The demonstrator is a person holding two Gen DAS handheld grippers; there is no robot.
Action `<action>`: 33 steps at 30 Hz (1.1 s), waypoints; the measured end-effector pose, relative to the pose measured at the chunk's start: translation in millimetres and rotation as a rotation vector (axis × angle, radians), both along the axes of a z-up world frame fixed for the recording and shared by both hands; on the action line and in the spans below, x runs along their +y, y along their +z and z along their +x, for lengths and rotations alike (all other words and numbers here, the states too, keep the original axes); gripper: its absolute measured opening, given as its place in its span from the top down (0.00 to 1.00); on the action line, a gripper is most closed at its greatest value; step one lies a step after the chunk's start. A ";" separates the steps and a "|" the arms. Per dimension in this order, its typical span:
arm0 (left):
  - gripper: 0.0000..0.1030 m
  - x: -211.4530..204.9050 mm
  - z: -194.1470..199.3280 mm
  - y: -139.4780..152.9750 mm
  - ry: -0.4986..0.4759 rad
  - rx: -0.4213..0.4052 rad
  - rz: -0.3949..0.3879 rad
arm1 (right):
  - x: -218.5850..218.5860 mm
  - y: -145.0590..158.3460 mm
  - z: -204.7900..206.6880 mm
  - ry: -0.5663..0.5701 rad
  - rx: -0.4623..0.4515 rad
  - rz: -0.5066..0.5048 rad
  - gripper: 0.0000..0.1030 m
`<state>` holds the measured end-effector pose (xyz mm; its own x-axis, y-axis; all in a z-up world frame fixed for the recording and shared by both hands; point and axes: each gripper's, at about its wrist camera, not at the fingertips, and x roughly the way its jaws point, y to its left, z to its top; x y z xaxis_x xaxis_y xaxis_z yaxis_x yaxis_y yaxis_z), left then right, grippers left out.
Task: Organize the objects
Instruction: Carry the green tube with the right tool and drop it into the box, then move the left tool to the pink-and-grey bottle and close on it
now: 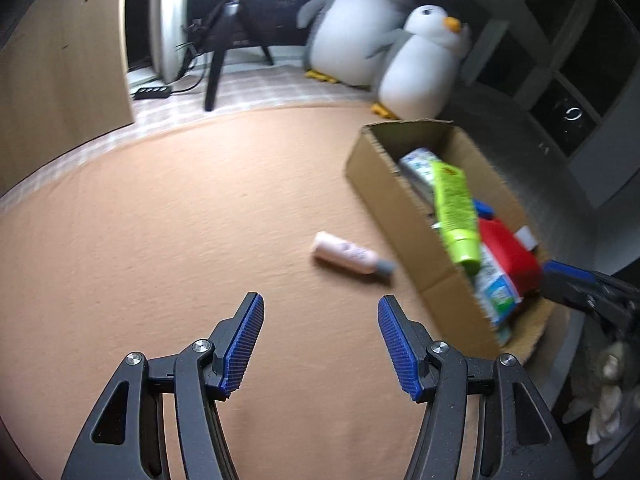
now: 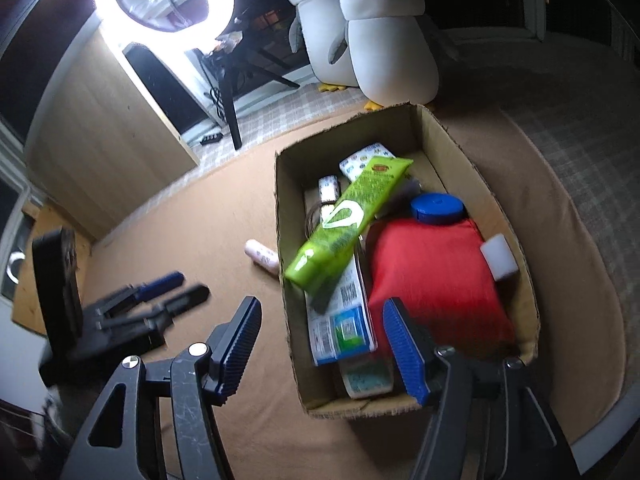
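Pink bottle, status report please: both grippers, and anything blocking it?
Left gripper open, empty, short of the pink bottle. Right gripper open, empty, over the box. Bottle lying on the mat beside the box, nothing in the way.

Open tan mat (image 1: 168,216) ahead of left claw (image 1: 320,340); sole obstruction there: pink bottle (image 1: 348,257) lying just beside cardboard box (image 1: 404,216) wall. Box interior crowded w/ green tube (image 2: 348,224), red pouch (image 2: 436,280), cartons; little room to pass. Two plush penguins (image 2: 384,44) block far side behind box. Wood panel (image 1: 60,64) bounds left.
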<state>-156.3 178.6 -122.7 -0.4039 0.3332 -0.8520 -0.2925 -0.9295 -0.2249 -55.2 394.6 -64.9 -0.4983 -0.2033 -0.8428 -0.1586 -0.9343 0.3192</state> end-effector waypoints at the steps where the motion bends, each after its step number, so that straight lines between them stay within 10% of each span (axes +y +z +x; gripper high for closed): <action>1: 0.39 -3.1 -1.3 -2.0 0.006 0.001 -0.005 | -3.5 -0.4 3.9 0.003 0.003 0.011 0.42; 33: 0.21 86.2 -31.9 -53.9 -0.246 0.162 -0.205 | 47.1 -12.1 58.8 -0.158 -0.037 -0.028 0.40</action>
